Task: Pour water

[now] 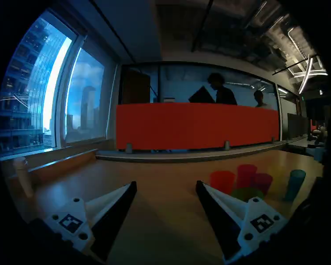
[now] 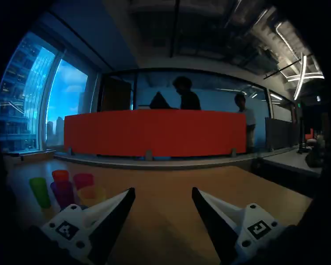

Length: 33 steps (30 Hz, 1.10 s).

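Zero pouring done yet: left tool (image 1: pixel 165 183) and right tool (image 2: pixel 162 190) both spread wide and empty, cups (image 1: pixel 222 180) sitting untouched on the counter (image 1: pixel 121 173).

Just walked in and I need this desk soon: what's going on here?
A person holds a tool in each hand above the wooden table. The left tool and the right tool are both open and empty. A cluster of coloured cups stands on the table, untouched. Pouring has not begun.
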{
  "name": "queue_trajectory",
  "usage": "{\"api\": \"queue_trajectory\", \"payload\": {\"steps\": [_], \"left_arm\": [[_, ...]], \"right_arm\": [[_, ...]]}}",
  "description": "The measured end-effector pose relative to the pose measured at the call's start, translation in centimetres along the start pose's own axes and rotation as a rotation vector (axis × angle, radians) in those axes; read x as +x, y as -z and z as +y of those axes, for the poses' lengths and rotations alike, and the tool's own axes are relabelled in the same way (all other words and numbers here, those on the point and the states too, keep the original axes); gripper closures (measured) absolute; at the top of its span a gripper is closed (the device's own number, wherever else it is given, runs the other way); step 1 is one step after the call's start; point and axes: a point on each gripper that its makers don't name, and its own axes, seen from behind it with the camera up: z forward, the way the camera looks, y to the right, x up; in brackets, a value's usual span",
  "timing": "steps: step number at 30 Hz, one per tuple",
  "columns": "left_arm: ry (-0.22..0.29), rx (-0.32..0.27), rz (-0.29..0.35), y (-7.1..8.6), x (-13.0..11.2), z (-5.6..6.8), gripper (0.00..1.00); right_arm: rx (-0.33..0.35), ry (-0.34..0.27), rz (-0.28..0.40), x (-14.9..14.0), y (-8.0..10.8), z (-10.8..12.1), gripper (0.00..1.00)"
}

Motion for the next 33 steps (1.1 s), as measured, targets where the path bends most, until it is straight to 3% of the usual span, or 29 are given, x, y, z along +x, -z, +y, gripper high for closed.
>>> {"api": "queue_trajectory", "payload": {"steps": [9, 18, 23, 33], "left_arm": [[-0.028, -0.030, 0.001, 0.2, 2.3, 0.9, 0.00], [-0.063, -0.042, 0.009, -0.6, 7.5, 0.6, 0.00], [-0.090, -0.048, 0.005, -1.0, 10.4, 0.6, 0.00], [-0.045, -0.099, -0.025, -1.7, 15.2, 0.8, 0.00]], "right_arm": [[-0.008, 0.006, -0.017, 1.3, 0.2, 0.9, 0.01], [0.019, 0.060, -0.030, 6.6, 0.1, 0.7, 0.01], [0.038, 0.057, -0.047, 9.1, -0.1, 0.5, 0.00], [0.074, 0.000, -0.050, 14.4, -0.6, 0.2, 0.00]]}}
